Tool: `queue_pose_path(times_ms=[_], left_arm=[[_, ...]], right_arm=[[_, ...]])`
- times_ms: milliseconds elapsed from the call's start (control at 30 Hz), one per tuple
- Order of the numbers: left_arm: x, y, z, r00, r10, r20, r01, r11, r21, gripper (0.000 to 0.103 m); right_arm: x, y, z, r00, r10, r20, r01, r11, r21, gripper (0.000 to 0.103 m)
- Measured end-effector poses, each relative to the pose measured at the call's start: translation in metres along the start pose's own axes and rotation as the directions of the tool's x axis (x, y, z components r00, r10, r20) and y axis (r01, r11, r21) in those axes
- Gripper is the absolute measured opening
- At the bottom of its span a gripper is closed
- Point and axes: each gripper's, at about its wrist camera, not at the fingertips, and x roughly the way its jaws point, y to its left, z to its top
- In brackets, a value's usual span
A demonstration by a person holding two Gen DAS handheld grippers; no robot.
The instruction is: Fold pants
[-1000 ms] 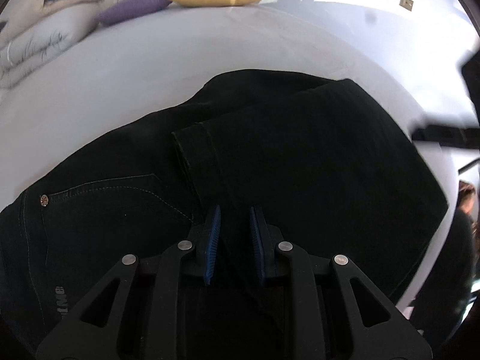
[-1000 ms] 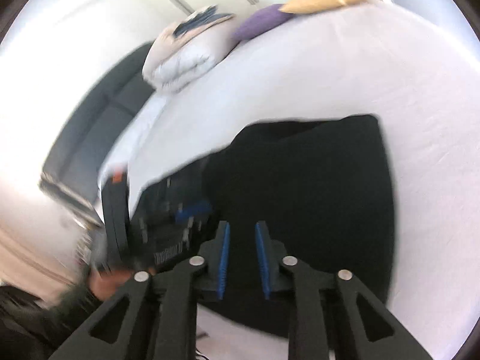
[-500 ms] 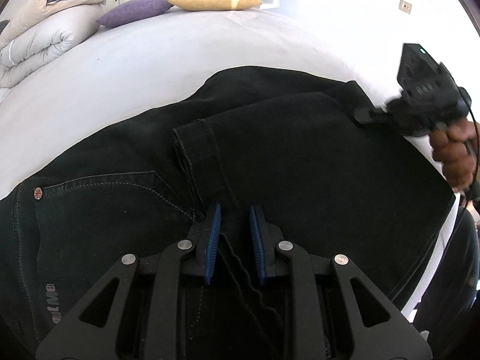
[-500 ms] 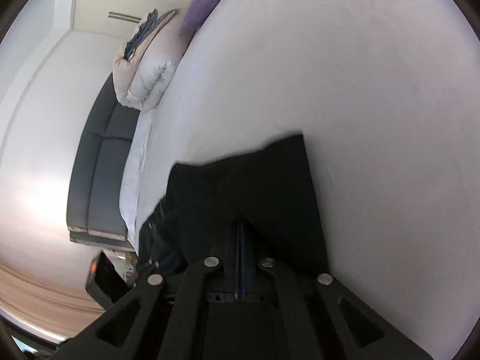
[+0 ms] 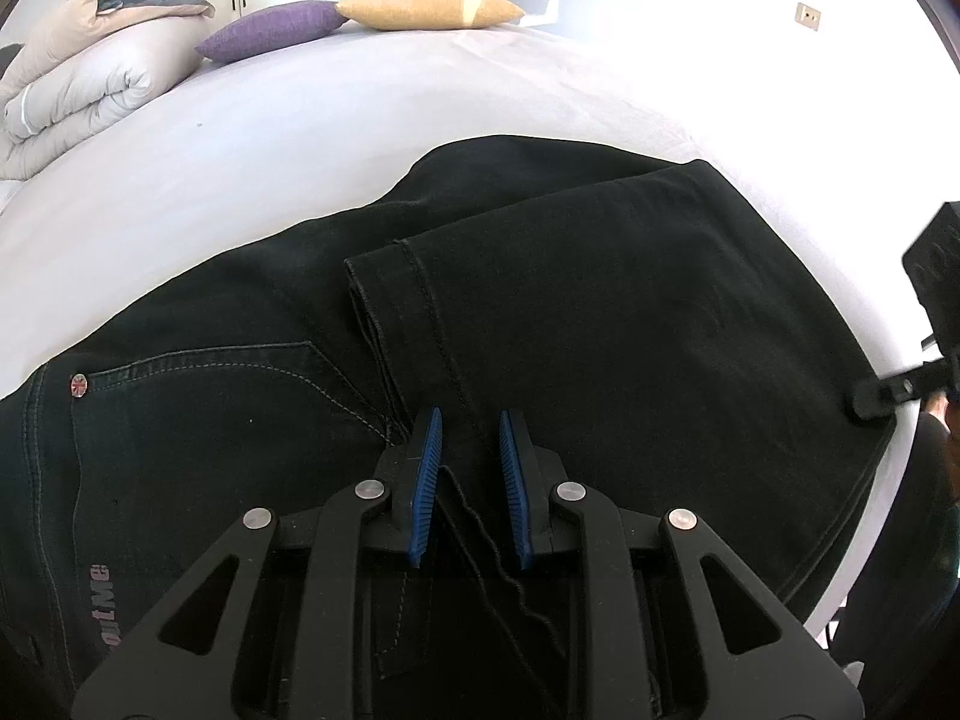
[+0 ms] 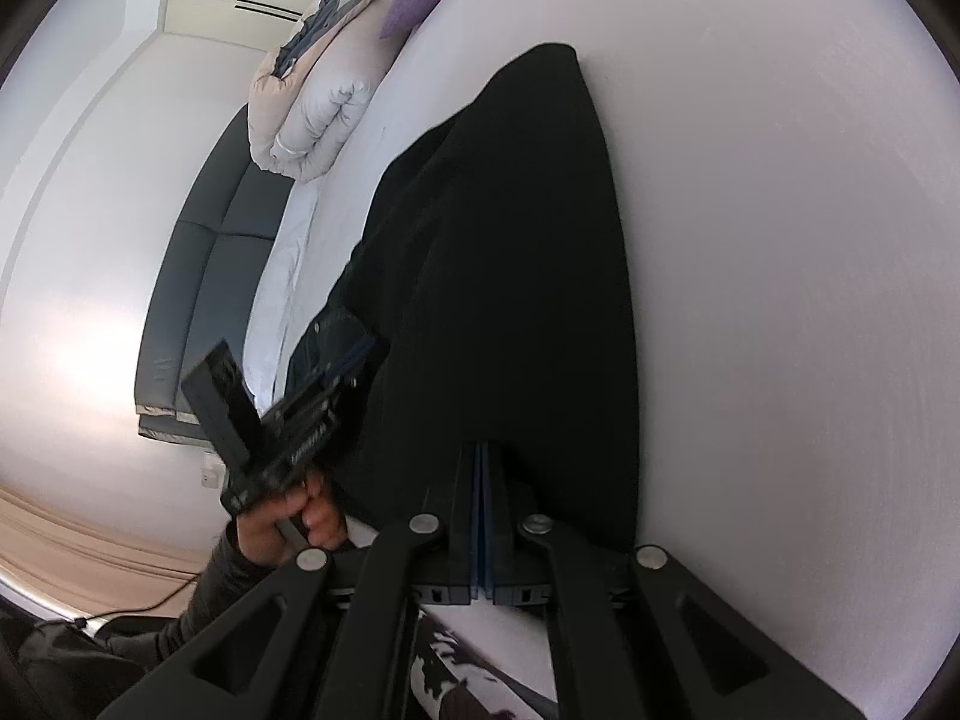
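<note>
Pants (image 5: pixel 600 312) edge hidden under right claw (image 6: pixel 482 462)

Left gripper (image 5: pixel 468 450), lower centre of the left wrist frame, points forward with its blue-padded fingers (image 5: pixel 425 480) parted, a clear gap between them. Right gripper (image 6: pixel 483 468), lower centre of the right wrist frame, has its fingers pressed together, only a thin blue seam between the pads. At the lower left of that frame the person's left hand (image 6: pixel 300 525), in a dark sleeve, grips the other gripper's handle.
</note>
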Motion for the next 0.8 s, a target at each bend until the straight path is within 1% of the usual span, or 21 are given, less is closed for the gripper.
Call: queue_pose_path(times_ms=[100,233,400,600,800], left_arm=[[-0.002,0.000,-0.001,1.000,0.002,0.002,-0.002,1.000,0.000,0.020],[-0.002,0.000,-0.001,1.000,0.003,0.003,-0.003,1.000,-0.001,0.020],[-0.003,0.000,-0.002,1.000,0.001,0.008,-0.001,1.000,-0.004,0.020],[-0.003,0.001,-0.002,1.000,0.000,0.015,0.001,1.000,-0.005,0.020],[-0.006,0.003,-0.002,0.999,-0.004,0.038,0.005,1.000,-0.028,0.020]], right_arm=[[-0.005,0.001,-0.016,1.000,-0.008,0.005,0.008,1.000,0.005,0.000],[-0.004,-0.002,-0.025,0.999,-0.010,0.036,0.009,1.000,0.022,0.000],[0.000,-0.005,-0.028,0.998,-0.015,0.067,0.015,1.000,0.011,0.000],[0.002,-0.008,-0.033,0.994,0.009,0.111,-0.010,1.000,0.002,0.000],[0.000,-0.009,-0.036,0.990,0.007,0.143,-0.006,1.000,-0.005,0.000]])
